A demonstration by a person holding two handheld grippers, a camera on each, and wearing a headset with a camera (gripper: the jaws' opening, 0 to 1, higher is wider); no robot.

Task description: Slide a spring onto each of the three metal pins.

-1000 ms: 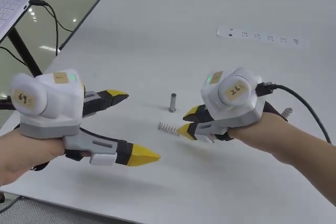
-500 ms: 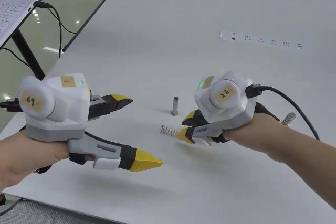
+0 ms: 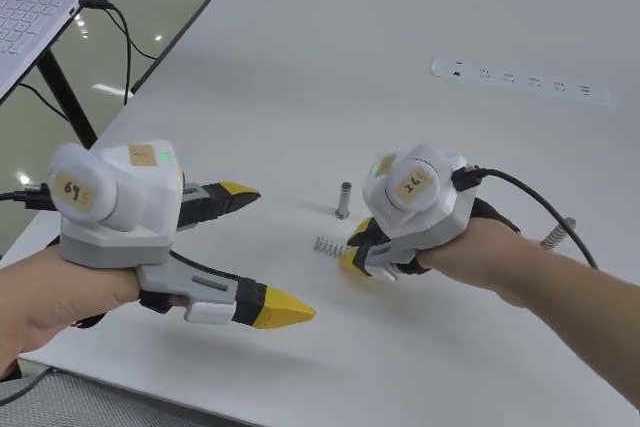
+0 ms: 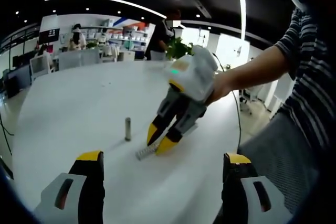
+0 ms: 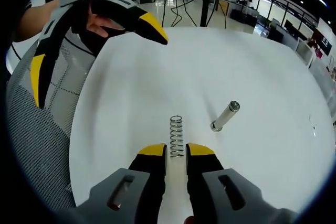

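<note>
- Closing right gripper (image 5: 177, 150) about spring (image 5: 176, 129), flat on table (image 5: 262, 66) beside upright pin (image 5: 224, 116); jaws narrower than a second ago.
- Holding left gripper (image 3: 272, 250) wide open, empty.
- Cannot tell whether jaws actually pinch spring.

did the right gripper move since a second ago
Yes: in the head view the right hand-held gripper has drawn nearer the upright metal pin, and the end of the spring now lies between its jaws.

Three cameras around one bench

The head view looks down from six o'clock; the left gripper view faces three, the right, closest, faces nine; all share the spring (image 3: 328, 246) and the pin (image 3: 344, 200).
</note>
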